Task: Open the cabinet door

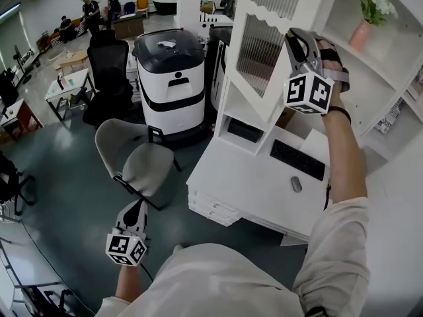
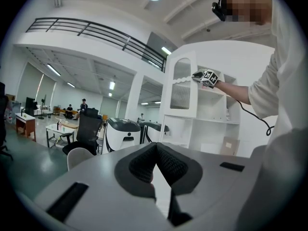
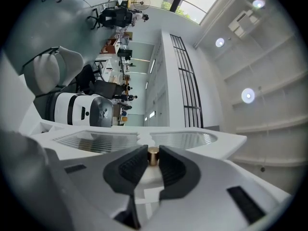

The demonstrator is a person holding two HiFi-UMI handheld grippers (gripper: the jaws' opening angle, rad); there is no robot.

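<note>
In the head view the dark grey-green floor [image 1: 59,177] fills the left half, with small tables [image 1: 66,84] at 10 o'clock and several people [image 1: 89,8] far off at 11 o'clock. The left tool [image 1: 137,205] hangs low at 7 o'clock over the floor, well apart from everything; its own view shows the 2 ribbed pads [image 2: 142,165] meeting at their tips with nothing between them. Just above it stands a grey shell chair [image 1: 142,164], and beyond that, at 11 o'clock, a black office chair [image 1: 109,71] beside a white machine with a black lid [image 1: 168,78]. Right of centre lies a white tabletop [image 1: 225,183] that carries a black keyboard [image 1: 297,159] and a mouse [image 1: 296,184]. Over it, at 1 o'clock, the white cabinet door [image 1: 261,45] with its ribbed glass pane stands angled out from the open shelves [image 1: 390,91]. The right tool [image 1: 293,37] is raised against the door's edge, and its own view shows the jaws closed narrowly on the door's small brass knob [image 3: 153,156]. At 2 o'clock a pink vase of white flowers [image 1: 363,28] sits on a shelf.
</note>
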